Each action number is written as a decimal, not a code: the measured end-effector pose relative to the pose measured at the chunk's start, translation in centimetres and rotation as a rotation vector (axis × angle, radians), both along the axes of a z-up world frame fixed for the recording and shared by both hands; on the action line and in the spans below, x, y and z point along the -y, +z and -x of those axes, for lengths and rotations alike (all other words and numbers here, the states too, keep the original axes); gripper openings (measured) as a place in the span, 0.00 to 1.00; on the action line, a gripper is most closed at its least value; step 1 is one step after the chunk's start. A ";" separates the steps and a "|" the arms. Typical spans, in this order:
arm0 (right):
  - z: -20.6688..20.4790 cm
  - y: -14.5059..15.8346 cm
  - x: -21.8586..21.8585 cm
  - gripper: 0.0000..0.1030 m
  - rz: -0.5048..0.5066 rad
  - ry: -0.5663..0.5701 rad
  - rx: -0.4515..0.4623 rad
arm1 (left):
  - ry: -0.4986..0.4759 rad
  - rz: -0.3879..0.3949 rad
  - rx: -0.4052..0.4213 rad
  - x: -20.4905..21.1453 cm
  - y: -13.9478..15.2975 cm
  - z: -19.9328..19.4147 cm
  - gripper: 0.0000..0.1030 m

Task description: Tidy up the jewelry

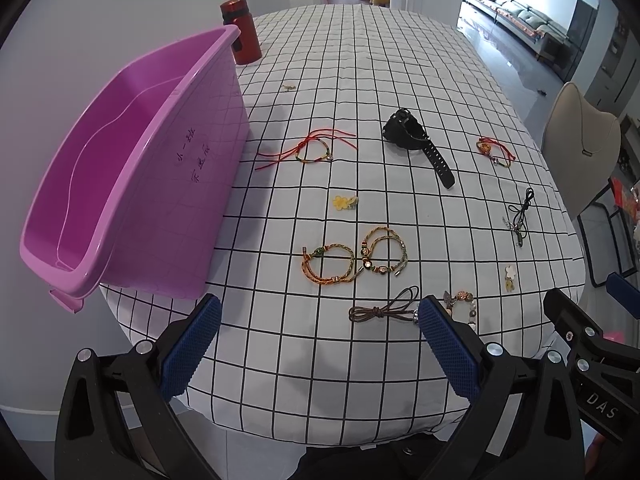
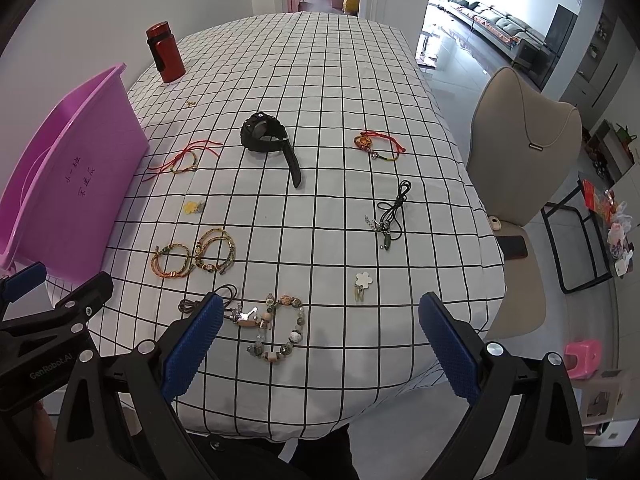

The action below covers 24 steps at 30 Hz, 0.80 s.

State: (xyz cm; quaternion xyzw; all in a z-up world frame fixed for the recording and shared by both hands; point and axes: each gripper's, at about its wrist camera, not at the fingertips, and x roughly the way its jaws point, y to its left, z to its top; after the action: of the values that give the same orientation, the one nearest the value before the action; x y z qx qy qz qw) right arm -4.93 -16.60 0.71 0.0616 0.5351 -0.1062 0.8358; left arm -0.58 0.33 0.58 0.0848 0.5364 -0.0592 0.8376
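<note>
**Start with the nearest piece, and pinch low**

Nothing is in the pink bin (image 1: pixel 132 168) yet, as far as its visible inside shows, and all the jewelry lies spread over the checked table (image 1: pixel 360 80). Both grippers hover above the near edge: the left gripper (image 1: pixel 320 344) and the right gripper (image 2: pixel 318 346) each have their fingers spread wide and hold nothing.

The likely first step is a pick, and the beaded bracelet (image 2: pixel 276 328) is the natural choice for the right gripper, since it lies just beyond its fingers. The brown cord (image 1: pixel 380 310) lies touching or just beside the bracelet's left end, so the fingers are better closed on the bracelet's right-hand beads, away from the cord, or both may lift together. Beads are hard and round, so they may roll out of a shallow pinch; the fingers should come down until the pads nearly meet the cloth, without bunching the loose fabric.

For the left gripper, the braided bracelets (image 1: pixel 356 258) sit nearest the bin. They overlap in a figure-eight, so one pinch at the crossing could likely carry the lot.

Further out lie the black watch (image 2: pixel 268 136), the red string bracelet (image 1: pixel 316 148), another red bracelet (image 2: pixel 376 146), the black cord necklace (image 2: pixel 390 216), a yellow flower charm (image 1: pixel 345 202) and a white flower charm (image 2: pixel 363 282). The flat charms will probably be hardest to pinch off the cloth.

The red bottle (image 1: pixel 240 32) stands behind the bin, clear of the work.
</note>
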 end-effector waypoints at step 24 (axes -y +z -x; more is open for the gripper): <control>0.0 -0.1 0.0 0.91 -0.006 -0.004 -0.005 | 0.020 0.038 0.075 -0.8 1.3 0.8 0.94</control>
State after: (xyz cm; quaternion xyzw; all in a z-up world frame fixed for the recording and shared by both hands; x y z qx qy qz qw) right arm -4.96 -16.56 0.61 0.0647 0.5372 -0.1063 0.8342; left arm -1.37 1.16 1.93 0.0658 0.5042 -0.0578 0.8591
